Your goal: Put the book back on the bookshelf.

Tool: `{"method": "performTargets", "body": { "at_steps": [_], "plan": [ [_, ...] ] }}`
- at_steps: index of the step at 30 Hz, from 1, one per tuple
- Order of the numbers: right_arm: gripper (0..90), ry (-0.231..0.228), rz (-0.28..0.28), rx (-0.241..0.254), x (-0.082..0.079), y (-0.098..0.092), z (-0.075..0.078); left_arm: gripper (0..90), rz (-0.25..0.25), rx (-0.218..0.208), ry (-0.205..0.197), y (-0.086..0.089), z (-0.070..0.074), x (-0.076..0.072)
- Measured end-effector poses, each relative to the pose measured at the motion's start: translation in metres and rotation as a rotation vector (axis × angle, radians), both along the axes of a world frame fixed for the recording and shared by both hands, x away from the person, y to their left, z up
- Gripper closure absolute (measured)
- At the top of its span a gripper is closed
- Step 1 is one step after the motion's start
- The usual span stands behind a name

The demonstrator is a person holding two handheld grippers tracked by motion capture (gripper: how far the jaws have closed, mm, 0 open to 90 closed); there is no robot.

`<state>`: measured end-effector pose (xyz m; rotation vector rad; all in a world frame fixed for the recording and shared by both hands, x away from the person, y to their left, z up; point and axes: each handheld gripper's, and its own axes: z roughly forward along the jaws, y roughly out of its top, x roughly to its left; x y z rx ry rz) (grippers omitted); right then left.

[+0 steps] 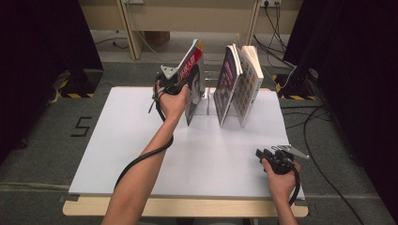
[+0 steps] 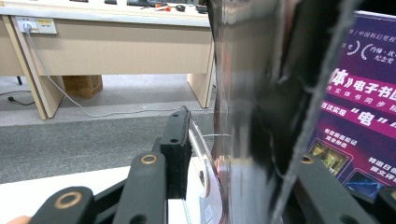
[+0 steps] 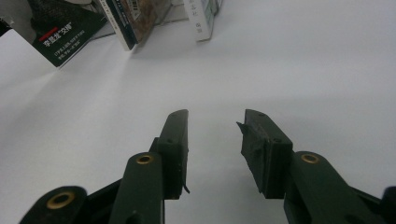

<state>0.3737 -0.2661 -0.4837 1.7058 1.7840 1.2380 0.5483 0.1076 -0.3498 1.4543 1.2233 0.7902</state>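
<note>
The left gripper (image 1: 180,84) is standing at the far-left part of the white counter (image 1: 141,154), against a magazine with a red band on its cover (image 1: 193,77) that is leaning tilted at the left end of a clear acrylic book stand (image 1: 205,104); in the left gripper view the jaws are standing partly open on either side of the magazine's (image 2: 252,107) edge, the left pad clearly off it, so the release looks under way and the magazine is resting on its own. To finish well, the person should be widening the jaws until both pads clear the cover, then drawing straight back without brushing it; the lean could tip it over. To the right, two more books (image 1: 237,84) are propped against each other in the stand; the right gripper (image 1: 270,157) is waiting near the counter's near-right edge, jaws (image 3: 215,154) wide open and holding nothing.
</note>
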Motion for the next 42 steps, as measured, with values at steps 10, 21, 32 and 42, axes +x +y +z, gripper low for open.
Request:
{"method": "performTargets", "body": {
  "at_steps": [10,21,32,42],
  "plan": [
    [61.3,0.0,-0.001,0.007,0.0,0.001,0.0,60.4,-0.005,-0.003,0.007,0.003,0.0,-0.003],
    [61.3,0.002,-0.001,0.007,0.0,0.001,0.0,82.8,-0.064,-0.035,0.033,0.006,0.0,-0.001],
    [61.3,0.006,-0.013,0.02,-0.001,-0.001,0.0,85.5,0.018,-0.068,-0.031,-0.006,-0.005,-0.013],
    [61.3,0.005,-0.001,0.009,0.0,0.001,0.0,85.2,0.04,-0.151,0.016,0.002,-0.003,-0.012]
  ]
}}
